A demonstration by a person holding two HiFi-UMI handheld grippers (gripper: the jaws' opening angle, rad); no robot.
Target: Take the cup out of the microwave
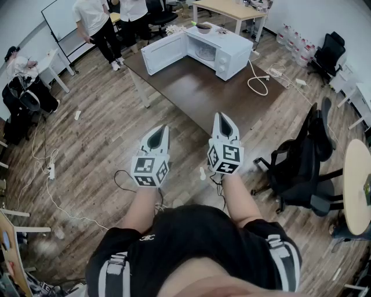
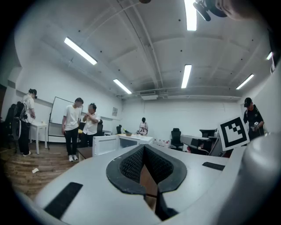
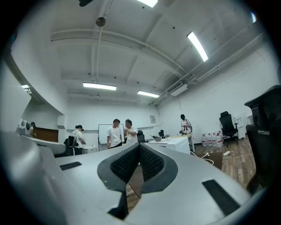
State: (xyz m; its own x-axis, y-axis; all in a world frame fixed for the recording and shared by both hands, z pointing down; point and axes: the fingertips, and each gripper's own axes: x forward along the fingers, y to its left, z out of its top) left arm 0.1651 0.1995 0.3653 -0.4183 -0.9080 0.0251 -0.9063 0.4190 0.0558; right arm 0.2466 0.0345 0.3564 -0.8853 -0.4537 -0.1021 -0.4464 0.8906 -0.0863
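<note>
1. Two people in white shirts and dark trousers [image 1: 107,23] stand at far left, beyond the table corner, beside a whiteboard [image 1: 58,17].
2. Left gripper, white shell with black ribbed pads [image 1: 162,130] [image 2: 143,147]: clenched, pads meeting at the tip, nothing between them. It is held level over the wood-plank floor [image 1: 93,133], short of the table.
3. White box microwave [image 1: 229,55] stands at the far end of the dark brown rectangular table [image 1: 203,96], with its white door [image 1: 164,52] swung wide open to the left.
4. A pale round form [image 1: 204,53] sits inside the open cavity, too small to confirm as the cup. Both grippers are well apart from it.
5. Right gripper, same build [image 1: 221,118] [image 3: 138,145]: clenched and empty, just beside the left one, its tip over the table's near edge.
6. A white cable [image 1: 255,81] loops right of the microwave.
7. Black office chair [image 1: 307,156] stands at right.
</note>
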